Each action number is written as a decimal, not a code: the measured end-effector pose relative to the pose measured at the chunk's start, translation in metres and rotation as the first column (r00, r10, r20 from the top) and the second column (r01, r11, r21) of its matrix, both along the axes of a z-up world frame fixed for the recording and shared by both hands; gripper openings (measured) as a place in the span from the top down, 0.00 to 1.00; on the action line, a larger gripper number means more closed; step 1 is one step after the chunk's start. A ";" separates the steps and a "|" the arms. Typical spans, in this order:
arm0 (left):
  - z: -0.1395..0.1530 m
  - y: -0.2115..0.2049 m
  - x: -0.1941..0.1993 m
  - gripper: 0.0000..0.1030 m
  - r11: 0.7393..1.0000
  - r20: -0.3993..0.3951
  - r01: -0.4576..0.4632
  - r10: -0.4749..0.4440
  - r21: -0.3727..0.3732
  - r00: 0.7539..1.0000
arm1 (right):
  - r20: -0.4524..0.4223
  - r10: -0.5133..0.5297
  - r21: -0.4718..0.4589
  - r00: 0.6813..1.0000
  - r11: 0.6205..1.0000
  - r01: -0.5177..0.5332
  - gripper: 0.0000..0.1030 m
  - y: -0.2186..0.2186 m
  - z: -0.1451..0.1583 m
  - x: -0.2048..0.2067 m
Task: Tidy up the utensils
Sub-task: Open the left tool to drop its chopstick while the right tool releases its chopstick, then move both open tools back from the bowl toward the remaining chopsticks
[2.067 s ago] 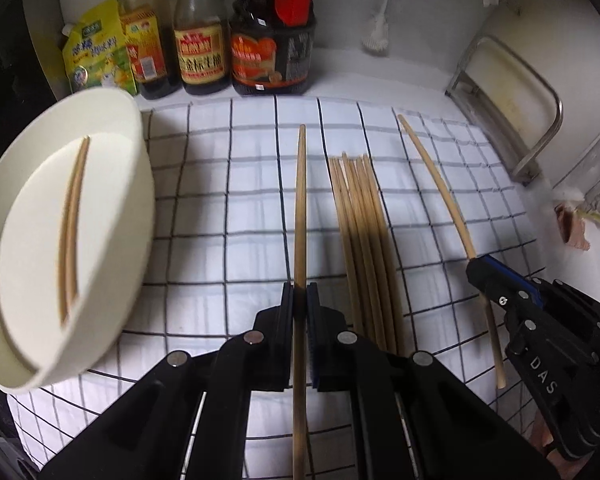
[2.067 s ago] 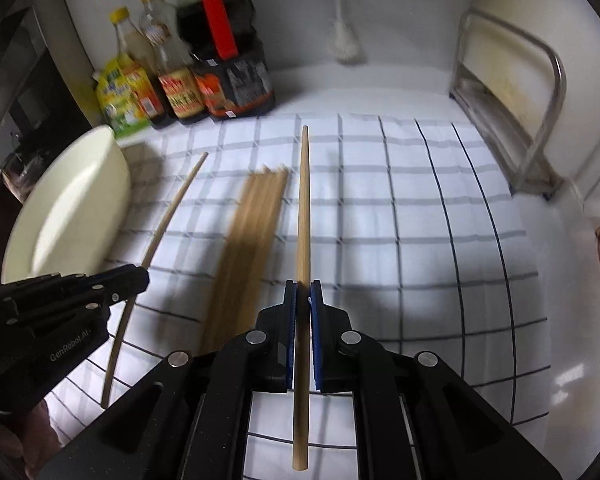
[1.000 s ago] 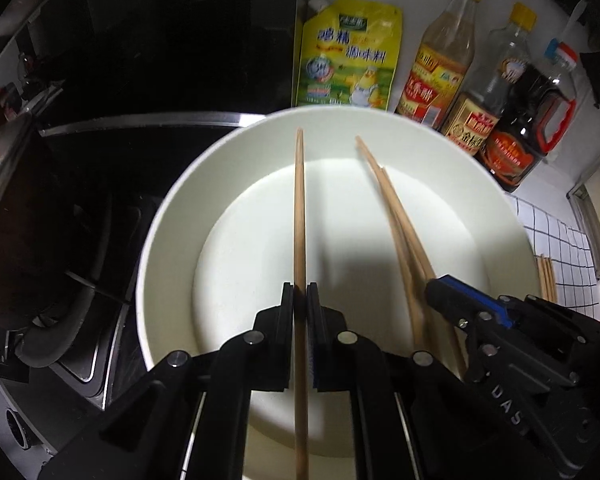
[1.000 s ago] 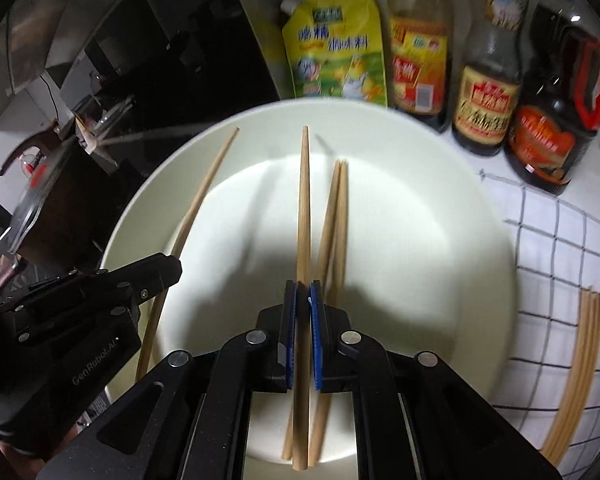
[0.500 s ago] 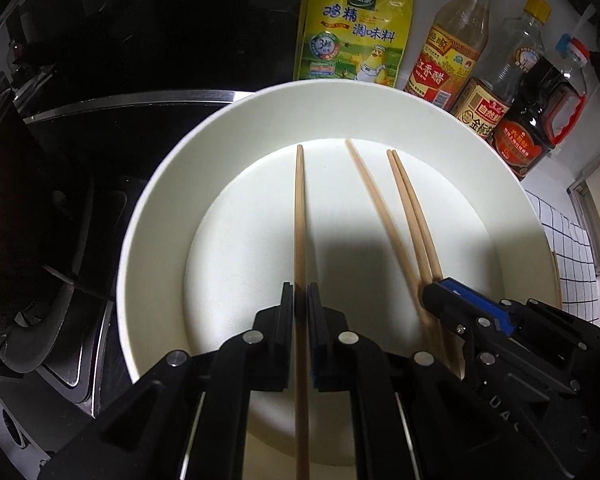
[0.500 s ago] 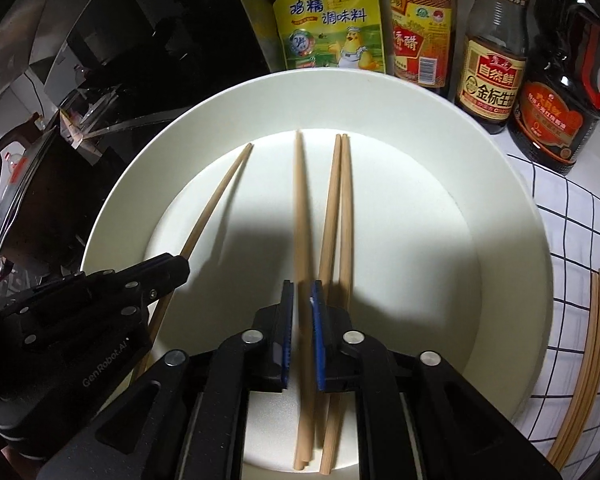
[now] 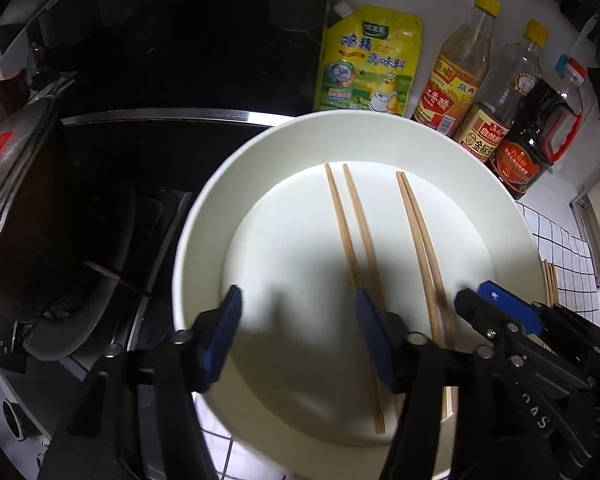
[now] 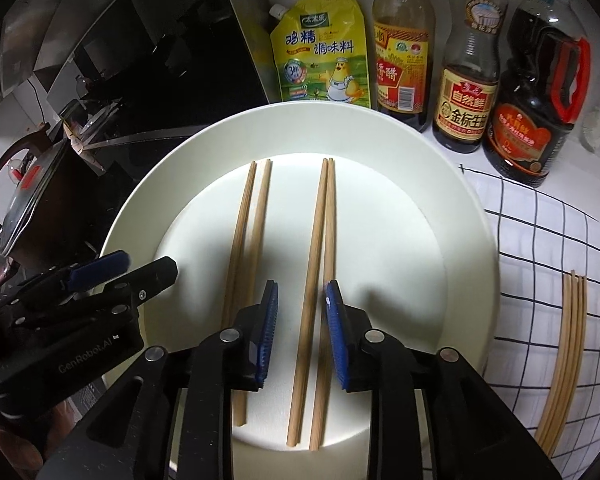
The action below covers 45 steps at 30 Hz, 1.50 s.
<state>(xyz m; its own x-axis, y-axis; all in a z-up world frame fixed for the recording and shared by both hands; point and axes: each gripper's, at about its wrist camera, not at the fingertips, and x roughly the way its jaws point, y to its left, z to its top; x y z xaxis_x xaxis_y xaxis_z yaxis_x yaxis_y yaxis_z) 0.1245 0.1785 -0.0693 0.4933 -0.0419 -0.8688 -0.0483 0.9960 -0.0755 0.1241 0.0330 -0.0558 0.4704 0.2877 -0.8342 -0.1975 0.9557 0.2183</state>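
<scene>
A white bowl [image 7: 198, 224] [image 8: 470, 216] holds two pairs of wooden chopsticks lying flat: a left pair [image 7: 346, 224] [image 8: 250, 224] and a right pair [image 7: 416, 224] [image 8: 322, 232]. My left gripper [image 7: 298, 312] [image 8: 144, 266] hangs over the bowl's near left side. Its jaws are opening wide with nothing between them, and the left pair runs under its right finger. My right gripper [image 8: 302, 320] [image 7: 484, 300] is beside it, jaws opening. The right pair lies loose on the bowl floor between its pads, untouched.
Several more chopsticks [image 8: 566, 340] [image 7: 549, 280] lie on the checked cloth [image 8: 540, 220] right of the bowl. A yellow seasoning pouch [image 8: 320, 52] and three sauce bottles [image 8: 464, 96] stand behind it. A black cooktop [image 7: 140, 152] and a pot lid [image 7: 16, 184] are to the left.
Both grippers carried a chopstick from the cloth over to the bowl, then opened and let go. Both chopsticks now lie in the bowl beside the first two.
</scene>
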 end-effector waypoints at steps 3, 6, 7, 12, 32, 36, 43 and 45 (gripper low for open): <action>0.009 0.002 -0.007 0.36 1.000 0.016 -0.013 0.013 0.007 1.000 | 0.020 -0.012 0.003 1.000 1.000 0.012 0.72 -0.005 0.007 -0.008; 0.018 0.001 -0.014 0.31 1.000 0.038 -0.020 0.019 0.019 0.999 | 0.038 -0.021 0.009 0.999 1.000 0.021 0.69 -0.010 0.015 -0.018; 0.020 0.001 -0.017 0.31 1.000 0.043 -0.021 0.020 0.019 0.999 | 0.041 -0.023 0.009 0.999 1.000 0.023 0.69 -0.011 0.016 -0.020; 0.034 -0.003 -0.029 0.28 0.999 0.067 -0.027 0.025 0.024 0.997 | 0.077 -0.032 0.017 0.997 0.999 0.030 0.64 -0.018 0.030 -0.036; 0.064 -0.057 -0.078 0.23 1.000 0.121 0.021 -0.023 0.022 0.992 | 0.117 -0.067 0.017 0.991 0.998 0.066 0.57 -0.079 0.056 -0.094; 0.067 -0.074 -0.083 0.22 0.999 0.123 0.037 -0.039 0.021 0.992 | 0.118 -0.083 0.013 0.990 0.997 0.082 0.56 -0.097 0.058 -0.101; 0.069 -0.101 -0.086 0.20 0.998 0.129 0.060 -0.062 0.021 0.990 | 0.115 -0.134 0.006 0.984 0.991 0.135 0.53 -0.136 0.054 -0.112; 0.069 -0.111 -0.087 0.18 0.997 0.129 0.070 -0.073 0.024 0.989 | 0.110 -0.148 0.001 0.983 0.989 0.149 0.53 -0.148 0.052 -0.115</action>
<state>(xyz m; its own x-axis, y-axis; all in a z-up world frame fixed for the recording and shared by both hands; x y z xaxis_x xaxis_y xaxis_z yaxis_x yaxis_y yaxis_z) 0.0380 0.0672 -0.0002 0.5981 -0.0653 -0.7988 0.0323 0.9978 -0.0574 0.0091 -0.1150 -0.0038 0.5963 0.2020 -0.7769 -0.0758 0.9777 0.1960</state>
